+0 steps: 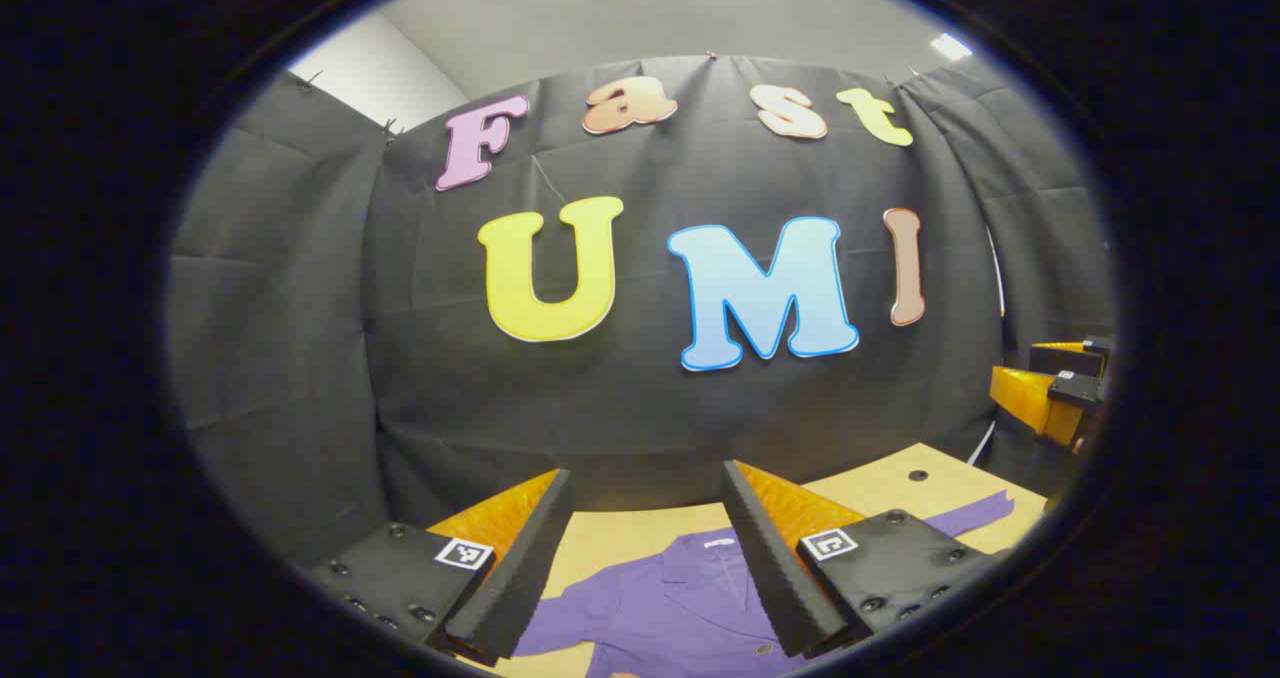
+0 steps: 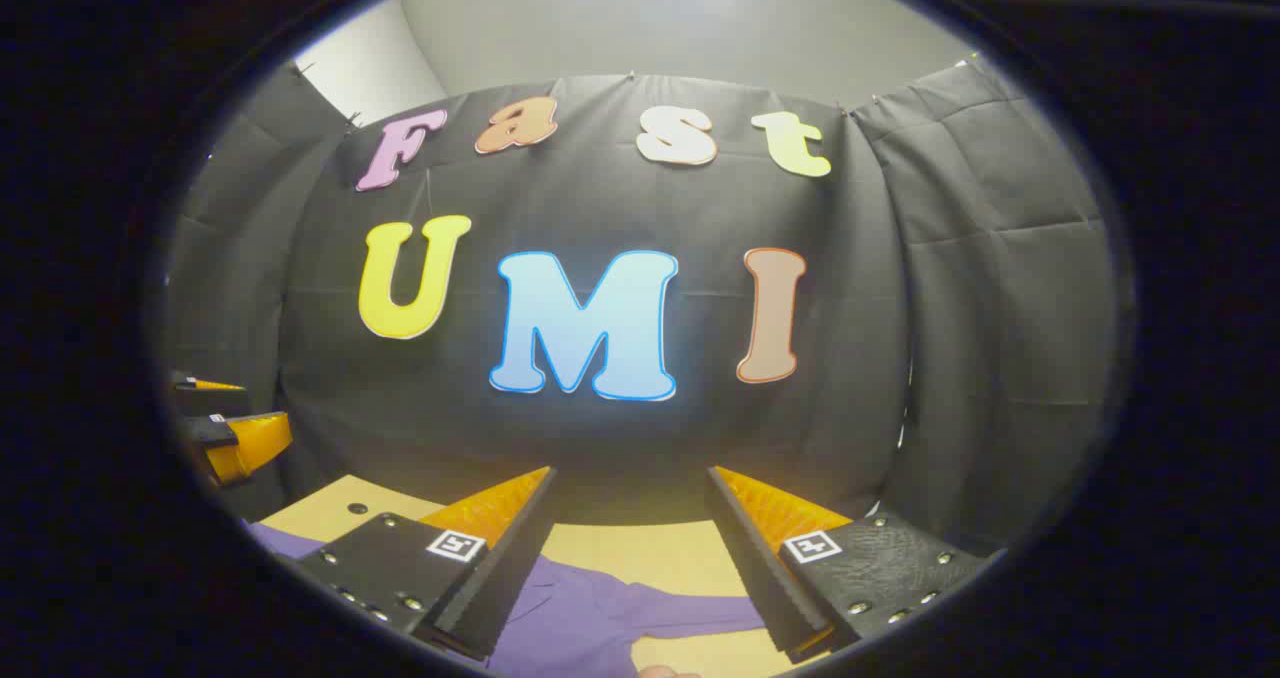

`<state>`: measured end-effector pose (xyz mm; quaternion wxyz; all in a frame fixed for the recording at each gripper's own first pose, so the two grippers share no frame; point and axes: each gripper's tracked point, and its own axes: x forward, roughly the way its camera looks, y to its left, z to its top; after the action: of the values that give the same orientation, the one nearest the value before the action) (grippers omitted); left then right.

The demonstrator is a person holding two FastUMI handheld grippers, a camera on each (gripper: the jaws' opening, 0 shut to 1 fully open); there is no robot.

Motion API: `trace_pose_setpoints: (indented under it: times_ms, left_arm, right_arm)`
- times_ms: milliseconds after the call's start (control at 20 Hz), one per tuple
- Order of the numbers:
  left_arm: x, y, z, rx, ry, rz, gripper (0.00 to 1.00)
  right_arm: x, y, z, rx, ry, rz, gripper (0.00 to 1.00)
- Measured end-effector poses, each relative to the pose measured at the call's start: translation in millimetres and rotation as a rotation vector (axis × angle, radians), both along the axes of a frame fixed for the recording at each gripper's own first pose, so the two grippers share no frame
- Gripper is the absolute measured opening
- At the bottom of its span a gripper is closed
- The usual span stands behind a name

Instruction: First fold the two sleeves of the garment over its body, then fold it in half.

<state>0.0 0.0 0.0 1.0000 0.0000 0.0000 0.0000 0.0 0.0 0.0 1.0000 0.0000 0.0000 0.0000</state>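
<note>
No sleeve is folded yet, it seems: the purple shirt (image 1: pixel 680 608) lies spread on the counter (image 1: pixel 890 483). Both grippers' fingers are held wide apart, empty; a sleeve (image 2: pixel 690 613) must be gripped next.

One purple garment (image 1: pixel 670 598) lies on one table (image 1: pixel 880 483). Two grippers are up: the left gripper (image 1: pixel 648 488) and the right gripper (image 2: pixel 630 488).
</note>
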Motion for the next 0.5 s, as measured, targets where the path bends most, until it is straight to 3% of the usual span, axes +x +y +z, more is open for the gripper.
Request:
trace_pose_setpoints:
  times_ms: [500]
  left_arm:
    - [1,-16,6,0.019,-0.007,-0.004,1.00]
  right_arm:
    - [11,-19,-15,0.002,0.053,-0.002,0.93]
